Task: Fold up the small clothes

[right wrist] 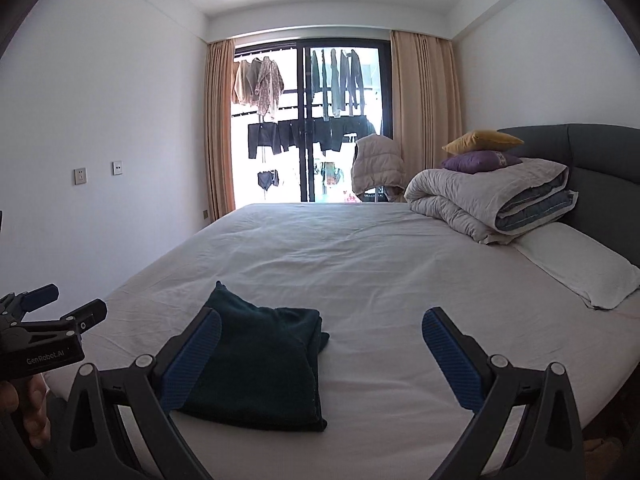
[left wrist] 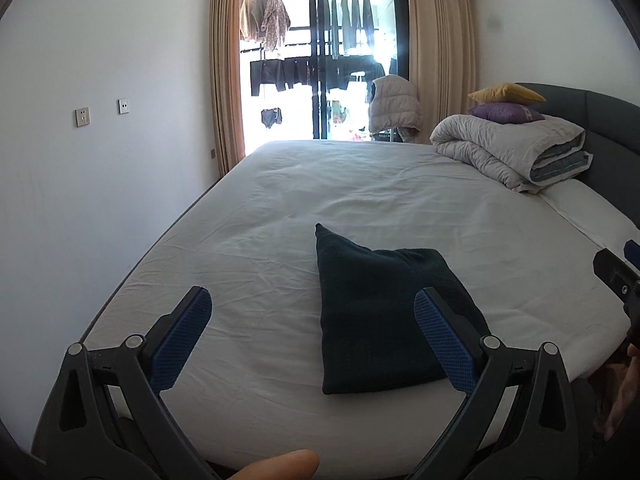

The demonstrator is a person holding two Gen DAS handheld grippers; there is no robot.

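A dark green garment [left wrist: 384,316] lies folded on the white sheet of the bed [left wrist: 280,208], near the bed's front edge. It forms a flat, roughly square bundle with one pointed corner sticking out toward the window [left wrist: 320,60]. In the right wrist view the same garment [right wrist: 264,364] shows stacked layers along its right edge.

The left gripper [left wrist: 312,340] hovers above the sheet with its jaws spread wide and nothing between them. Its right finger, with a blue pad, overlaps the garment's near right side in the picture; whether it touches the cloth cannot be told. The right gripper [right wrist: 322,354] is also spread wide and holds nothing. Its left blue pad sits in front of the garment's left edge, and its right finger is over bare sheet.

In the right wrist view the left gripper appears at the left edge, beside the bed's corner.

At the far right of the bed, by the grey headboard [right wrist: 600,160], a folded quilt [right wrist: 488,204] carries a purple cushion [right wrist: 476,161] and a yellow cushion [right wrist: 480,141]. A white pillow [right wrist: 576,268] lies beside the quilt. Clothes hang outside the window, between beige curtains [right wrist: 424,112].
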